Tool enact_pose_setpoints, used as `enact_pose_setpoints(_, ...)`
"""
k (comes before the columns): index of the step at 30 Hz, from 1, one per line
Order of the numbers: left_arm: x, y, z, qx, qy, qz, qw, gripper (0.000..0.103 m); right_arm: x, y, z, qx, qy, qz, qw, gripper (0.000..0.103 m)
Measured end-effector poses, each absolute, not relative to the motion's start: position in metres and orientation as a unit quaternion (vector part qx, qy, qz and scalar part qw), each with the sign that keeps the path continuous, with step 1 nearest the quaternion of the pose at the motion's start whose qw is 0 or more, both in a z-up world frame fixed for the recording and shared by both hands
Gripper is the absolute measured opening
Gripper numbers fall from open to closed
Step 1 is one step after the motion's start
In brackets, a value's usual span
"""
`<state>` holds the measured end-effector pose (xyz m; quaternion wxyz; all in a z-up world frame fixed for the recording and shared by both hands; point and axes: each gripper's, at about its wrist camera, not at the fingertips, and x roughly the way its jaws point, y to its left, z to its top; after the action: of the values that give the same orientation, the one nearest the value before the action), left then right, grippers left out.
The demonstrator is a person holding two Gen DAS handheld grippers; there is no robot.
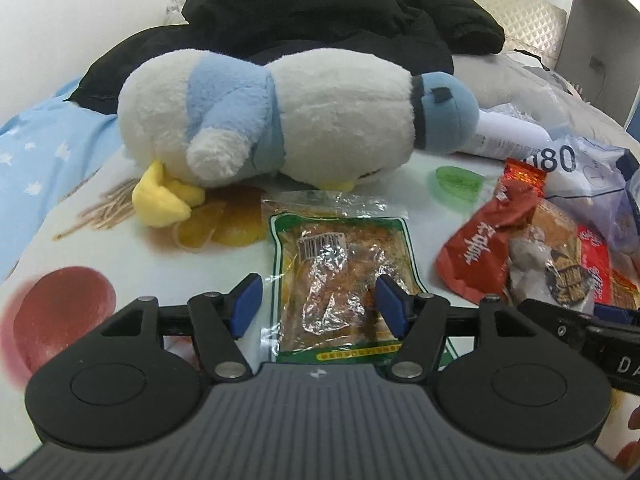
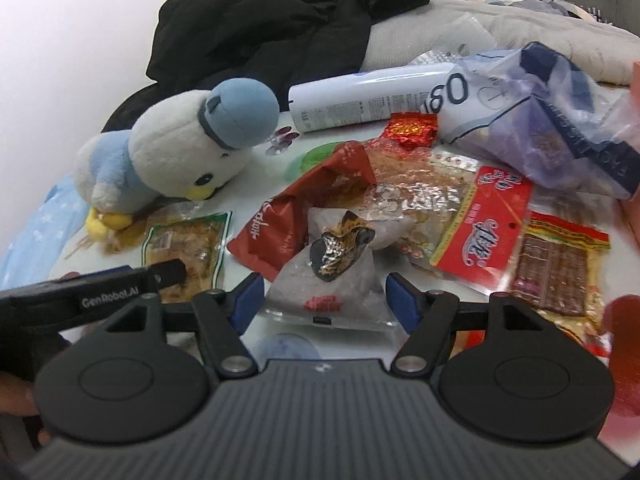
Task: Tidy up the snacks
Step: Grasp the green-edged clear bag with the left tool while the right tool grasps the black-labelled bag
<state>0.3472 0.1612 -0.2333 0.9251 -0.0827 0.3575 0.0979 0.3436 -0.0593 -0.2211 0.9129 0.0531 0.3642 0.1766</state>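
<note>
A flat green-edged snack pack [image 1: 340,260] lies on the fruit-printed cloth [image 1: 60,240]. My left gripper [image 1: 320,304] hovers over its near half, open, with the blue pads apart from it. To its right a heap of snacks holds a red-brown packet [image 1: 484,240] and a clear pack with a black-gold piece [image 2: 332,272]. My right gripper [image 2: 326,300] stands open astride that clear pack, and its pads are not pressing on it. A red-labelled packet [image 2: 484,232] and a pack of dark brown strips [image 2: 560,264] lie further right. The left gripper's body [image 2: 120,284] shows over the green-edged pack [image 2: 188,240].
A white and blue plush bird [image 1: 280,112] lies just behind the green-edged pack. A white bottle [image 2: 360,96] lies on its side, and a bluish plastic bag [image 2: 560,128] sits at the back right. Black clothing [image 1: 320,8] is piled by the wall. A small red-gold wrapper [image 2: 412,130] rests near the bottle.
</note>
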Motion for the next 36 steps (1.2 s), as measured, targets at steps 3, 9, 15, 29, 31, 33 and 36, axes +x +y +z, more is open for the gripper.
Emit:
enact_pose_setpoints(3, 0.35, 0.161, -0.234, -0.079, 0.362, 0.094, 0.924, 0.067, 0.347, -0.054, -0.223, 0.045, 0.361, 0.173, 0.915, 0.068)
enact_pose_setpoints(9, 0.346, 0.159, -0.232, -0.078, 0.369, 0.086, 0.922, 0.059, 0.345, -0.05, -0.221, 0.032, 0.36, 0.171, 0.917, 0.063)
enact_pose_setpoints(15, 0.331, 0.152, -0.229, -0.086, 0.38, 0.072, 0.918, 0.05, 0.329, -0.055, -0.218, 0.026, 0.368, 0.167, 0.914, 0.061)
enact_pose_setpoints(29, 0.272, 0.131, -0.219, -0.115, 0.415, 0.042, 0.902, 0.017, 0.262, -0.083, -0.205, 0.013, 0.383, 0.162, 0.909, 0.058)
enact_pose_setpoints(31, 0.263, 0.127, -0.219, -0.115, 0.417, 0.04, 0.901, 0.017, 0.253, -0.087, -0.202, 0.013, 0.385, 0.161, 0.909, 0.057)
enact_pose_setpoints(33, 0.256, 0.121, -0.218, -0.111, 0.419, 0.037, 0.9, 0.017, 0.245, -0.091, -0.201, 0.012, 0.386, 0.161, 0.908, 0.057)
enact_pose_setpoints(36, 0.242, 0.113, -0.217, -0.106, 0.424, 0.031, 0.899, 0.016, 0.23, -0.096, -0.202, 0.007, 0.39, 0.161, 0.906, 0.056)
